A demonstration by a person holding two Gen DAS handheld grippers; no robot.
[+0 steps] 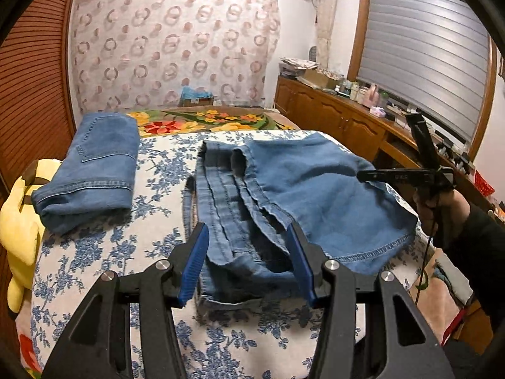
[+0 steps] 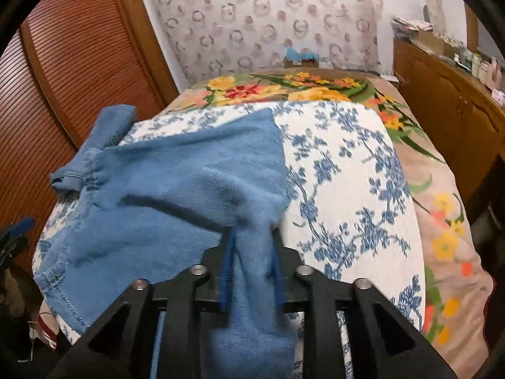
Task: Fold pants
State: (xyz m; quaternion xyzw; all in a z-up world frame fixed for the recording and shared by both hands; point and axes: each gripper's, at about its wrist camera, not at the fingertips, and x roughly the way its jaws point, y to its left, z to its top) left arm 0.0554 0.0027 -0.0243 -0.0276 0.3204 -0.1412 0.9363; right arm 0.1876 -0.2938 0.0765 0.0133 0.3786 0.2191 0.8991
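Where left-wrist looks: folded jeans (image 1: 91, 164) (perhaps).

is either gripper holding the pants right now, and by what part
Left gripper clamps the bunched waistband of the pants. Right gripper has pant-leg fabric between its jaws; whether it grips cannot be told.

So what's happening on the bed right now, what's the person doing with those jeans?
A person is folding blue denim pants on a bed covered by a blue-flowered white sheet, a handheld gripper in each hand. The left gripper has a bunched part of the pants between its blue pads, jaws partly apart. The right gripper has a fold of the same fabric between its fingers. The pants still lie rumpled. Another pair of jeans sits already folded at the left.
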